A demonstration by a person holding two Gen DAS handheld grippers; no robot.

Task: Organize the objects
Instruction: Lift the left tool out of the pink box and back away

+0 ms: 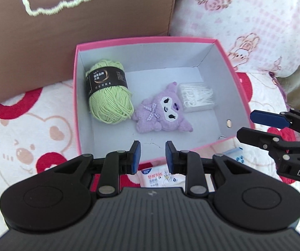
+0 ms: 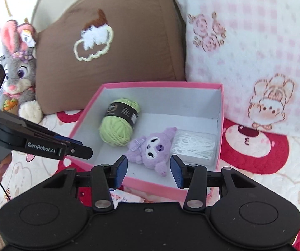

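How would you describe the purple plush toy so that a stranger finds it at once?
Look into the pink box that sits before the brown cushion. On its grey floor three things lie in a row: the purple plush toy is the middle one, between the green yarn ball and the clear case of white picks. It alone has a face and a checked bow.

I hold both grippers angled downward: my left gripper (image 1: 152,154) at its narrowest with nothing between the pads, my right gripper (image 2: 149,170) parted and empty.

Both tools black, blue finger pads (image 2: 121,168), silver screws; white "GenRobot.AI" lettering; ring on finger.
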